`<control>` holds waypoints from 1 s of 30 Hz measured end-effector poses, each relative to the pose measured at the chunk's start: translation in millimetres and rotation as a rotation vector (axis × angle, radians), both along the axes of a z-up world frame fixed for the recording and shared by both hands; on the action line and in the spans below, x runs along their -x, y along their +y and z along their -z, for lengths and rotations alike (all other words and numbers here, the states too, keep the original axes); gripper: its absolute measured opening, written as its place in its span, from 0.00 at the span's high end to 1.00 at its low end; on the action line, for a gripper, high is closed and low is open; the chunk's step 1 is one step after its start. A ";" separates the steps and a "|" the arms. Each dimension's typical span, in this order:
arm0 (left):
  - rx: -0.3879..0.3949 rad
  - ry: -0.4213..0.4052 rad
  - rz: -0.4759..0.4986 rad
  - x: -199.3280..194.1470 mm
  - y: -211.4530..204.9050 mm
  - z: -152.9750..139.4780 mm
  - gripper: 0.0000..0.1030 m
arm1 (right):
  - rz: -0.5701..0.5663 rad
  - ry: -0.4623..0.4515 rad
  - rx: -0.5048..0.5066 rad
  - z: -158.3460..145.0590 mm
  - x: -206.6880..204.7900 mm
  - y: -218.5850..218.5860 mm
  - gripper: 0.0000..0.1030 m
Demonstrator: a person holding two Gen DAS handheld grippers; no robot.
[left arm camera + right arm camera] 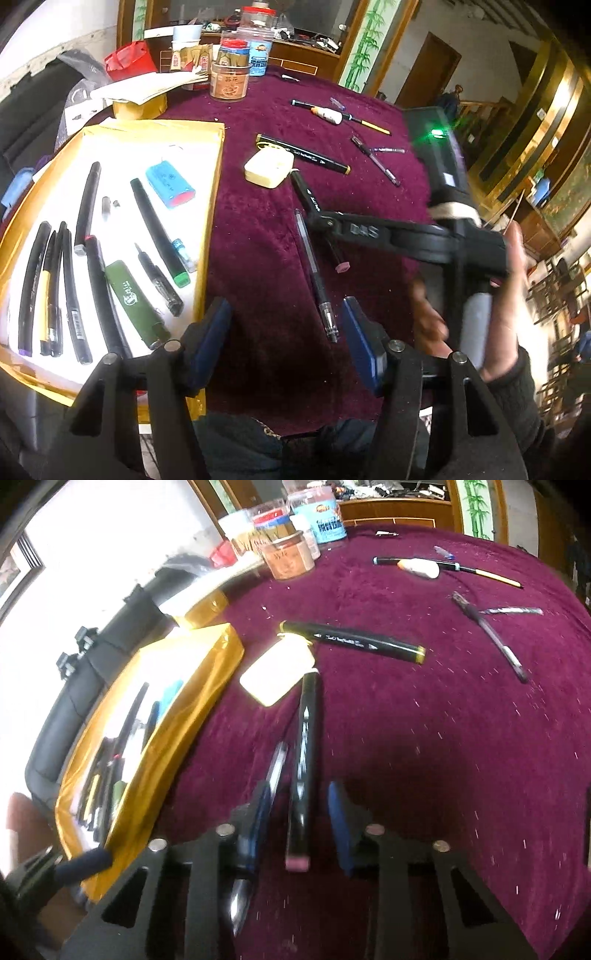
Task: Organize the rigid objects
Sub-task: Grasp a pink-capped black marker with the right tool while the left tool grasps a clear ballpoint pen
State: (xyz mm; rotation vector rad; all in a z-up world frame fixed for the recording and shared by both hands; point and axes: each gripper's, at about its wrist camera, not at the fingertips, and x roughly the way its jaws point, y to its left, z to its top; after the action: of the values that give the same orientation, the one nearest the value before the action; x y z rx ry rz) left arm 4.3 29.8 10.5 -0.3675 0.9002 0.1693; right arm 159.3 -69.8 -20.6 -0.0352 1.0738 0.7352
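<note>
Maroon velvet cloth (pixel 258 258) spread over the table, clear jars with labels (pixel 231 79) grouped at the far edge, red bag (pixel 129 61) set beside them, bamboo-painted panel (pixel 364 48) seen behind, wooden door (pixel 430 70) shown at right, black bag (pixel 92 672) laid along the left side.

A lived-in room of a home, used as a makeshift work spot. A table under a maroon velvet cloth (pixel 258 258) carries scattered pens (pixel 316 275), a gold-sided tray (pixel 212 206) and, at its far edge, snack jars (pixel 229 83) and a red bag (pixel 129 61). Behind stand a wooden cabinet (pixel 295 48) cluttered with odds and ends, a bamboo-painted panel (pixel 364 48), a brown door (pixel 428 70) and a stair railing (pixel 476 107).
</note>
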 end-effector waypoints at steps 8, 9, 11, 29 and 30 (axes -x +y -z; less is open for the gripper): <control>0.007 0.005 0.014 -2.4 1.4 1.4 0.55 | -0.003 -0.049 0.060 3.8 -3.0 9.4 0.86; 0.003 0.008 0.023 -5.5 -1.1 0.9 0.55 | 0.006 -0.056 0.065 3.3 1.3 3.8 0.86; 0.015 0.017 0.042 -11.9 -4.6 0.8 0.55 | 0.030 -0.058 0.066 2.0 10.3 -10.1 0.87; -0.076 0.247 0.095 -101.4 -39.4 46.9 0.87 | 0.191 -0.035 -0.060 5.2 52.0 -111.0 0.86; -0.093 0.244 0.096 -100.1 -42.8 46.8 0.87 | 0.188 -0.040 -0.064 5.4 52.4 -111.9 0.86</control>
State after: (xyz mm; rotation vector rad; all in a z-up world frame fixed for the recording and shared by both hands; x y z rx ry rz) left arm 104.4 -12.9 -36.3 -0.2191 1.1447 0.1689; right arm 106.9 -181.7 -26.0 0.1045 1.0003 0.5958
